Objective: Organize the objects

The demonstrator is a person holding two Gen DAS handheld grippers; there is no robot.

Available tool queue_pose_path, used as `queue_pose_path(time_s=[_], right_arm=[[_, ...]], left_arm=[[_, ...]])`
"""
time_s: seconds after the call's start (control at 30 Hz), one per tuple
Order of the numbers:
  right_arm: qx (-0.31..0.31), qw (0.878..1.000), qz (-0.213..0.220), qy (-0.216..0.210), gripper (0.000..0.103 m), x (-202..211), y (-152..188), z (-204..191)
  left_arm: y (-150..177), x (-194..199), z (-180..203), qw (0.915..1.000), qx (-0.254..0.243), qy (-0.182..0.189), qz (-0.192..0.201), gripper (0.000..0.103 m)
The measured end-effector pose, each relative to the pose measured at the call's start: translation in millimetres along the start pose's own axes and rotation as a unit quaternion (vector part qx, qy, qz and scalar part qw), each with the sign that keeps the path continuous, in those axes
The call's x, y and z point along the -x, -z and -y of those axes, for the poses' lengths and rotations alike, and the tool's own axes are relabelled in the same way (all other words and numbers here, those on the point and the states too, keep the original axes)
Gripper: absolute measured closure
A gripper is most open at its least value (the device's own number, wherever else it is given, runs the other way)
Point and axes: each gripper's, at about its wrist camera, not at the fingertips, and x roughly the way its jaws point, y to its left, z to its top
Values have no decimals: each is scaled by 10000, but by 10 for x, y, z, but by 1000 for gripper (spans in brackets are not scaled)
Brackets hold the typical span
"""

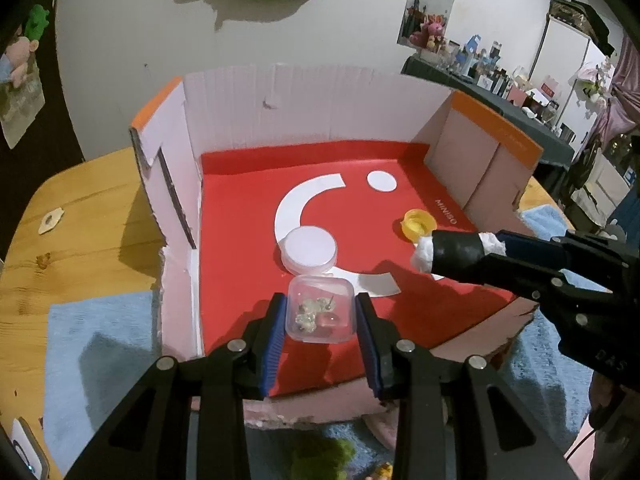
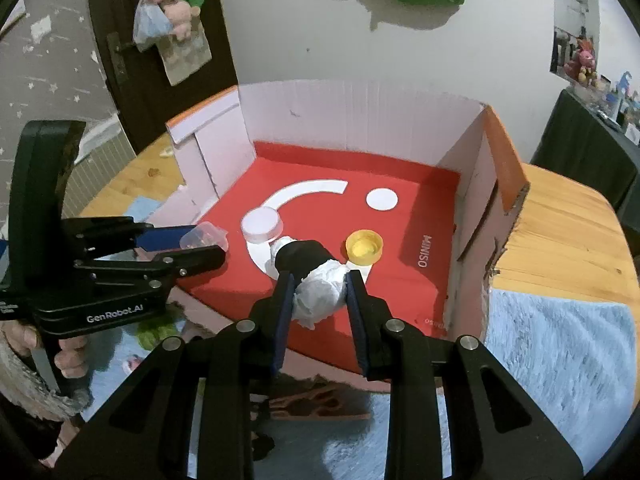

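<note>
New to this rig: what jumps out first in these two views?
The red floor of the open cardboard box with its white curve and dot fills both views. Over its near edge, the left gripper is clamped on a small clear container of tiny bits, and the right gripper on a black roll stuffed with white tissue. A white lid and a yellow cap lie on the red floor.

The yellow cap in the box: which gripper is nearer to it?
Right. The right gripper sits just beside the yellow cap; the left gripper is farther off, across the box.
</note>
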Motion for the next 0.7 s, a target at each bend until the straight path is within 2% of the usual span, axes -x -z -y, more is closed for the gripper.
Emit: queue_pose_path(time_s=[0.17, 0.7], right_arm=[[60, 9996, -256, 37, 78, -119, -29, 22], [-267, 9978, -594, -123, 78, -399, -62, 188]], left_arm=[[1, -131, -44, 9998, 13, 41, -219, 67], [-88, -286, -41, 9996, -4, -53, -271, 67]])
